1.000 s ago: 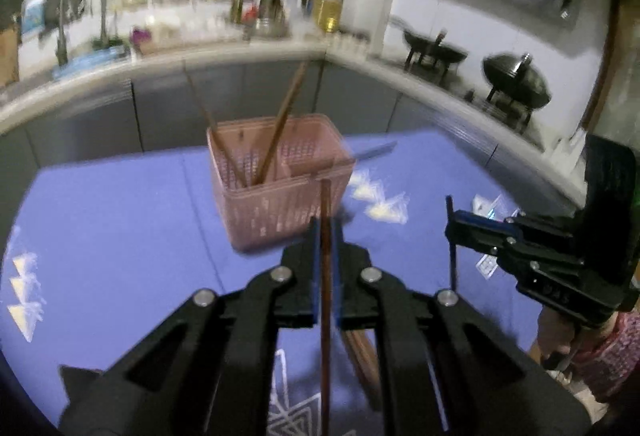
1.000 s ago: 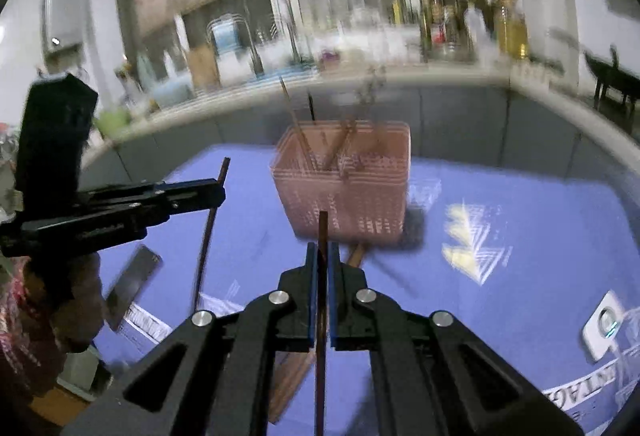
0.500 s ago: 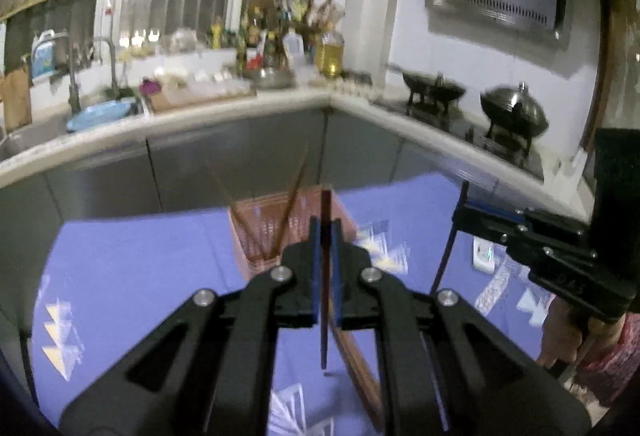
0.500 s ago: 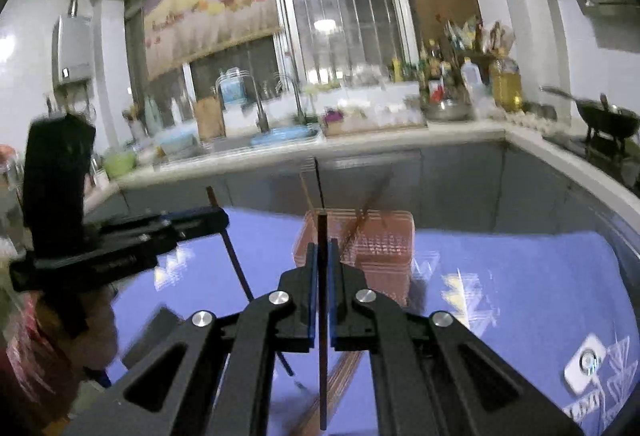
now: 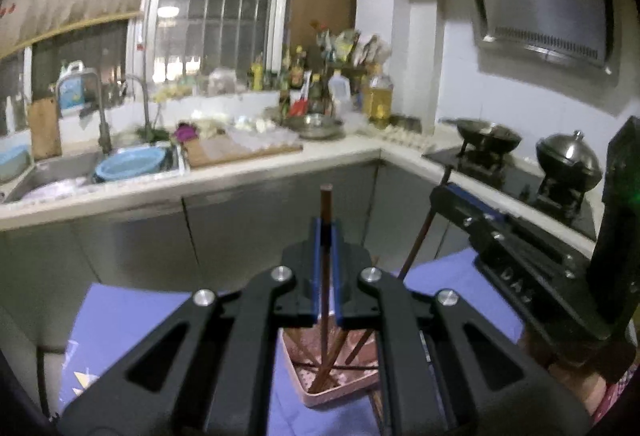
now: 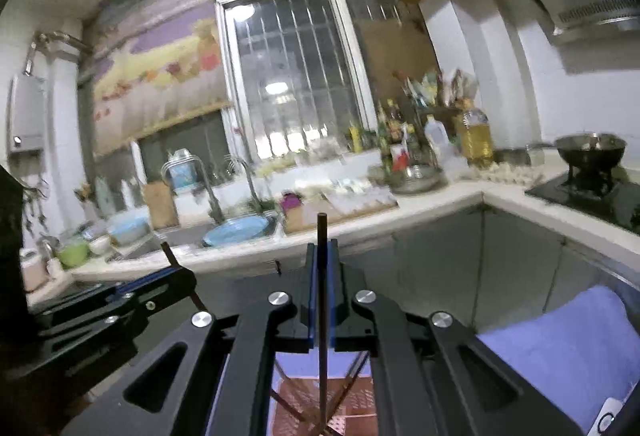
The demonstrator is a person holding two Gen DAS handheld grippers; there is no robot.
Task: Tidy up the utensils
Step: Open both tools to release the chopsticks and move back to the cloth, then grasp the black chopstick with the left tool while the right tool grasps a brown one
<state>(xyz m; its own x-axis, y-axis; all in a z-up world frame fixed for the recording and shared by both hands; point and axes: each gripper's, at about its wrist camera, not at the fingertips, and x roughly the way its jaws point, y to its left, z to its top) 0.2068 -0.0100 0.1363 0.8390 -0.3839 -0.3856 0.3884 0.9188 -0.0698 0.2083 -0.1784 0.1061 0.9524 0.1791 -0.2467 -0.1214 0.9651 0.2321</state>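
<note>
Left gripper (image 5: pixel 327 236) clamped on a chopstick (image 5: pixel 326 203), right gripper (image 6: pixel 321 260) on another (image 6: pixel 321 236), both over the pink basket (image 5: pixel 340 388) below me; several already inside, these two left.

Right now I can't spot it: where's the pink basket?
In both wrist views the pink basket sits low and central on the blue cloth, beneath the jaws.

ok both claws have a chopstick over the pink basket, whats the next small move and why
Probably lower both until the tips are well inside the basket, then open. The left claw and right claw are each shut on an upright chopstick hanging over the basket, where others already lean.
</note>
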